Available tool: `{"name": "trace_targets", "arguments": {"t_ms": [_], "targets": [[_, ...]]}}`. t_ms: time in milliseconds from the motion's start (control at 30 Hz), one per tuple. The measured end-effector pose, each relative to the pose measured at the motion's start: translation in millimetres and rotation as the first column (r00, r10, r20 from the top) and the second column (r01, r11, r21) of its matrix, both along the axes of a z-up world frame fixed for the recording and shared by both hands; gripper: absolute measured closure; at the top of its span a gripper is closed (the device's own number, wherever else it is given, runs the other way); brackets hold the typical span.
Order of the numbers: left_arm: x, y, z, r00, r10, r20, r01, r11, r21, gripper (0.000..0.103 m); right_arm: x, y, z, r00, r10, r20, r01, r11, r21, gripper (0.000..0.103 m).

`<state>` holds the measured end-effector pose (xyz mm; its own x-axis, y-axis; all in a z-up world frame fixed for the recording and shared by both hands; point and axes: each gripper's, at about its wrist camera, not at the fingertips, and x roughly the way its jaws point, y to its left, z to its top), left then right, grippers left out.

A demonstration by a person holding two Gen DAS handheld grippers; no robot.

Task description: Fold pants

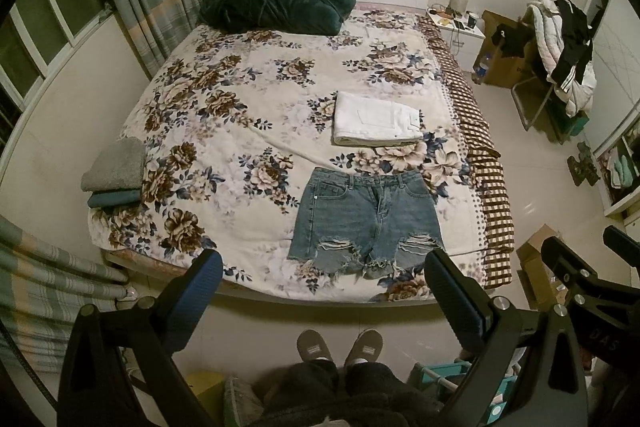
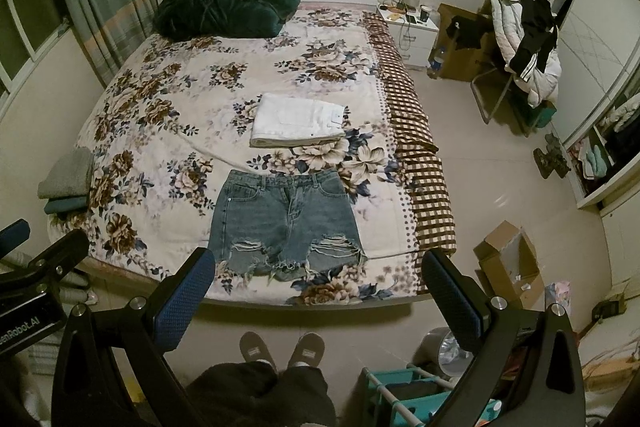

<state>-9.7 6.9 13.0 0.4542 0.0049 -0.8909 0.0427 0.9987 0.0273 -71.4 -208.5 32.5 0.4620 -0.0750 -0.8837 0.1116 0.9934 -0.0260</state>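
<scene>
- Left wrist view: the left tool (image 1: 323,290) hangs over the foot of the bed (image 1: 256,131), jaws spread wide and holding nothing.
- Just ahead of it, between the two fingers and a little beyond their tips, the shorts (image 1: 366,223) lie flat and unfolded, waistband away from the tool, hems toward it. By my reckoning, folding has not begun on them.
- Farther ahead, past the waistband, the white pants (image 1: 378,119) sit as a neat folded rectangle, so that piece looks finished.
- Shorts: stiff, faded blue denim, ripped at both legs with frayed white threads along the hems.
- Right wrist view: the right tool (image 2: 318,287) is likewise agape and empty, with the shorts (image 2: 286,223) just ahead, nearer its left finger.
- The white pants (image 2: 298,126) lie beyond them, thick-layered, with a smooth twill look.
- The bed cover (image 2: 168,115) is soft, floral and quilted; a checked sheet (image 2: 424,167) runs along its right edge.
- Well ahead, a dark plush blanket (image 2: 226,9) is heaped at the headboard.
</scene>
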Motion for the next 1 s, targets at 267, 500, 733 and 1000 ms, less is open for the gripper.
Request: {"name": "trace_targets", "arguments": {"t_ms": [267,500,733,1000], "targets": [[-0.4,-0.2,-0.7,1.000,0.000,0.002,0.000,1.000,0.001,0.000,-0.4,1.4,1.2,1.000,0.001,-0.001,-0.001,1.000,-0.003,0.000],[-1.0,0.6,0.4,1.000,-0.002,0.004,0.002,1.000,0.002,0.000,-1.3,1.4,2.2,1.000,0.003,-0.001,-0.003,1.000,-0.003,0.000],[-0.3,1.5,0.5,1.000,0.001,0.005,-0.001,1.000,0.000,0.000,-6.1,12.6,1.2,1.000,0.000,0.001,0.000,1.000,-0.003,0.000],[-2.5,2.0,-0.8,1.000,0.001,0.009,-0.001,1.000,-0.001,0.000,-6.0,12.5,1.5,1.000,0.002,0.000,-0.002,1.000,-0.004,0.000]]}}
